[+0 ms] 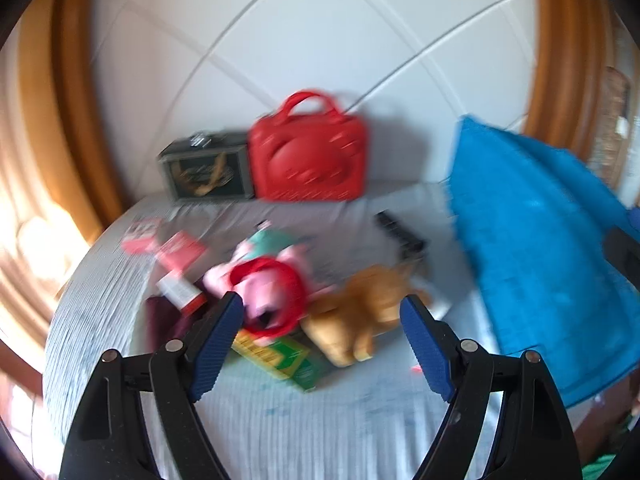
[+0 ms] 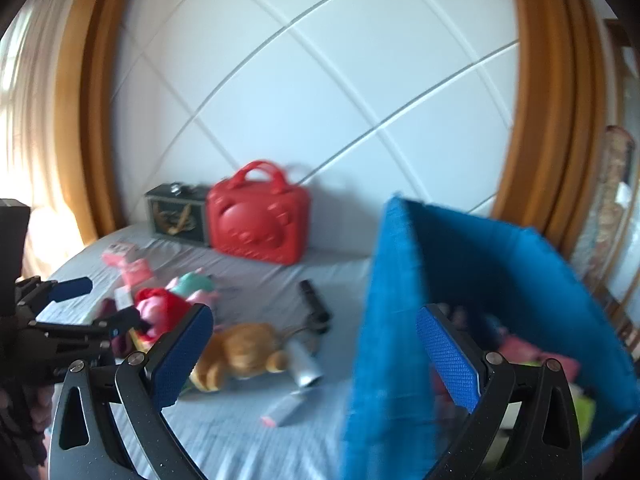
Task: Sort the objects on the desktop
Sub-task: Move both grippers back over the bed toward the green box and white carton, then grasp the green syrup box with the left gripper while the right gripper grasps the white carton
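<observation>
Both views are pretty smeared, so take the small stuff with a grain of salt.

Nearest in the left wrist view, the left gripper (image 1: pixel 322 312) is spread wide with nothing between the pads. Just past its tips, low center of the frame, sits the pile: a green box (image 1: pixel 288 360) lying flat, a pink plush (image 1: pixel 264 280) with red on it lying on top of the box's far end, and a tan plush (image 1: pixel 360 312) right beside it to the right. A white tube (image 1: pixel 180 290) and a pink card (image 1: pixel 180 252) lie left of the pile. In the right wrist view the right gripper (image 2: pixel 314 330) is also spread and empty, with the blue bin (image 2: pixel 500 280) filling the right side of the frame just behind its right finger; some colored things already lie inside. A silver cylinder (image 2: pixel 304 364) and a black thing (image 2: pixel 316 306) lie between the tan plush and the bin. At the back, upper middle, a red case (image 2: pixel 258 220) and a dark box (image 2: pixel 178 214) stand against the white wall.

My read: this is the reach phase, nothing picked up, heading for the pile. Next move probably calls for lining the left pads up on either side of one plush, dropping lower, then closing. Soft toys squash, so a deep bite is safer than a tip pinch.
</observation>
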A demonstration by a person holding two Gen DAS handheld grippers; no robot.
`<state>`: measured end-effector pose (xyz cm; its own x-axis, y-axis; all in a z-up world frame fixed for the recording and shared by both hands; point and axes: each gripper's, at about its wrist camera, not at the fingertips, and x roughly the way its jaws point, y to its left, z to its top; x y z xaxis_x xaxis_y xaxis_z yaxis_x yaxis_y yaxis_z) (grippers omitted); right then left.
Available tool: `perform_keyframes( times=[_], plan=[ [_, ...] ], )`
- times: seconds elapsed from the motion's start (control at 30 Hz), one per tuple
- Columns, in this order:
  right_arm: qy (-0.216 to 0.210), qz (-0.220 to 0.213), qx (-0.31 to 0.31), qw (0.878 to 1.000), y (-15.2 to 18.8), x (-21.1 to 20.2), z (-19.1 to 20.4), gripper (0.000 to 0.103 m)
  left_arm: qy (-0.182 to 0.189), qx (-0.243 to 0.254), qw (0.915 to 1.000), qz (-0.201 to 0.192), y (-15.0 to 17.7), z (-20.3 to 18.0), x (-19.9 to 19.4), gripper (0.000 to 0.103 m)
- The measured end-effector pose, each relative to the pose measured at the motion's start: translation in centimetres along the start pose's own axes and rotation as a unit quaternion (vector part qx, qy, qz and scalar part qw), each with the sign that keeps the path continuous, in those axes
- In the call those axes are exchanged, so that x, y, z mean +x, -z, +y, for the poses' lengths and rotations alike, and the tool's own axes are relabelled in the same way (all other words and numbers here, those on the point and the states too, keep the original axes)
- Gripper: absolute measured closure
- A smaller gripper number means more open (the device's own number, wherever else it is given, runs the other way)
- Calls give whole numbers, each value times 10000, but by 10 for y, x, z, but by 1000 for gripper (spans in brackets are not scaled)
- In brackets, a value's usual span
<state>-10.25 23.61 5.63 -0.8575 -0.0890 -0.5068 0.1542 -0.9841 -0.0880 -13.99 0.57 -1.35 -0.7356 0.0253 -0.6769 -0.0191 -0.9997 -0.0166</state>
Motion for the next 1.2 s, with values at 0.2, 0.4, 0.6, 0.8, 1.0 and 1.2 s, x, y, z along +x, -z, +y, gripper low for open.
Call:
perform_keyframes(
  times=[0.2,0.4,0.6,0.8,1.0,1.2],
  plan=[
    [-265,807,172,9962,37,56,35,0,-488,-380,9952,752,30,70,50,22],
    [-302,1664,328,9850,85,113,50,0,-716,-819,9803,1650,69,110,108,22],
    [-156,2311,592,9710,125,162,36,0,-622,-1087,9717,2003,87,112,150,22],
    [-64,2750,622,9594,154,198,27,0,-402,-1528,9690,1899,76,84,193,22],
    [-5,2912,590,9548,166,216,18,0,-694,-1689,9628,1992,88,56,238,20],
    [117,3054,737,9493,177,235,6,0,-955,-1348,9659,1994,100,71,229,20]
  ],
)
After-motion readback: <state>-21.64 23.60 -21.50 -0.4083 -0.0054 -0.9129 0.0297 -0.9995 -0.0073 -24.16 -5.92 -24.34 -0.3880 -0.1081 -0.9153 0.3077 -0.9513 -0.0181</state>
